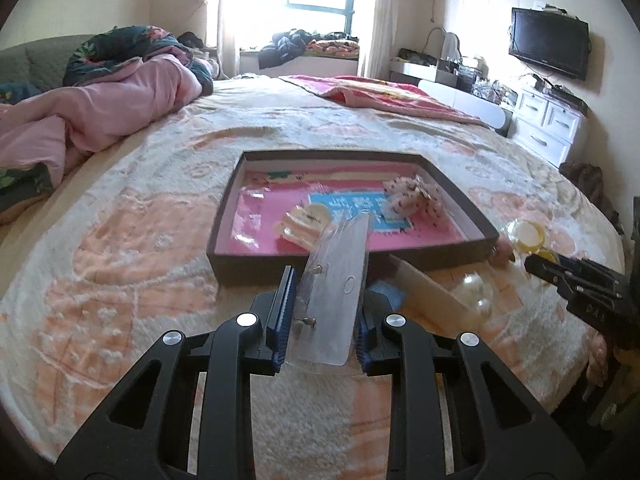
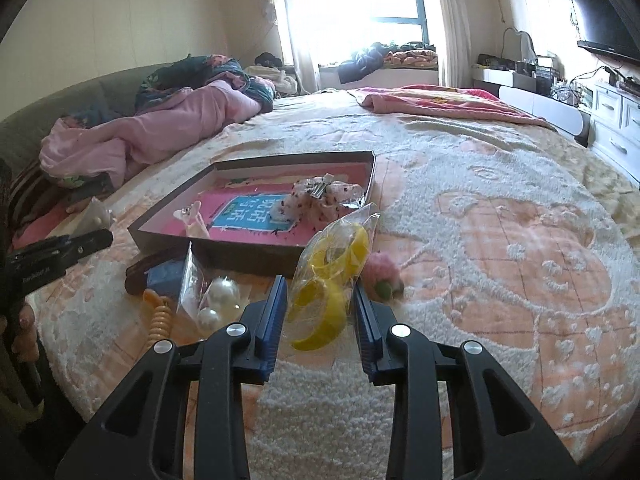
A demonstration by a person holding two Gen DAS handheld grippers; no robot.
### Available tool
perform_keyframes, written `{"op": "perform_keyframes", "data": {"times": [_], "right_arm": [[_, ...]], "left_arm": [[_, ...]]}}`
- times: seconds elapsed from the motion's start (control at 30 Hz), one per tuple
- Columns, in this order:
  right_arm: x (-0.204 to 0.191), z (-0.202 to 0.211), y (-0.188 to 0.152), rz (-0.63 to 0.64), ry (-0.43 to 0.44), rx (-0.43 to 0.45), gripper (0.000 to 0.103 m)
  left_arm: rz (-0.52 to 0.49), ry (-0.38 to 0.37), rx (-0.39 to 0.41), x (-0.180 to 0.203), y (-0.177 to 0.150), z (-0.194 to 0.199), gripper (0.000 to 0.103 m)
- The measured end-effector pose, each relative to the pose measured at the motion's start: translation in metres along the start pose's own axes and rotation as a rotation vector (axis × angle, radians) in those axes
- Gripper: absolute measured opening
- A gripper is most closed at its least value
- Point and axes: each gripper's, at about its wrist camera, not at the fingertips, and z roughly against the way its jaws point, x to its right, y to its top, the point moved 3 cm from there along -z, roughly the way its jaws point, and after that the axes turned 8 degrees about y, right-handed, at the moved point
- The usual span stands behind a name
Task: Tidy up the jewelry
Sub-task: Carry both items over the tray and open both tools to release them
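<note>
A shallow dark box [image 1: 352, 260] with a pink floor lies on the bed; it also shows in the right wrist view [image 2: 240, 252]. It holds a spotted bow [image 1: 416, 196] and small packets. My left gripper [image 1: 324, 320] holds a clear packet with small studs [image 1: 336, 292] between its blue pads, tilted over the box's near wall. My right gripper [image 2: 320, 308] has a clear bag of yellow hoops [image 2: 332, 276] between its pads. A bag of pearl earrings [image 2: 216, 300], a blue item [image 2: 164, 276], an orange coil [image 2: 160, 316] and a pink ball [image 2: 382, 274] lie before the box.
Pink bedding [image 1: 100, 112] is heaped at the left of the bed. A pink blanket [image 1: 380, 96] lies at the far side. White drawers [image 1: 548, 120] and a wall television [image 1: 550, 42] stand at the right. The bedspread [image 2: 500, 240] stretches to the right of the box.
</note>
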Motion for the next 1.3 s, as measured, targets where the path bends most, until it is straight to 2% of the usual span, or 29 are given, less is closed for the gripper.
{"op": "perform_keyframes", "data": {"times": [0.2,0.6,1.3], "right_arm": [[-0.002,-0.004,0.01,0.016,0.001,0.007,0.031],[-0.011,-0.023,0.029,0.069,0.006,0.004,0.031],[-0.013,-0.073,0.06,0.079,0.003,-0.025,0.03]], "left_arm": [[0.019,0.014,0.027,-0.007,0.019,-0.004,0.019],[0.066,0.038,0.026,-0.018,0.043,-0.028,0.019],[0.091,0.051,-0.041,-0.034,0.052,-0.086,0.019]]}}
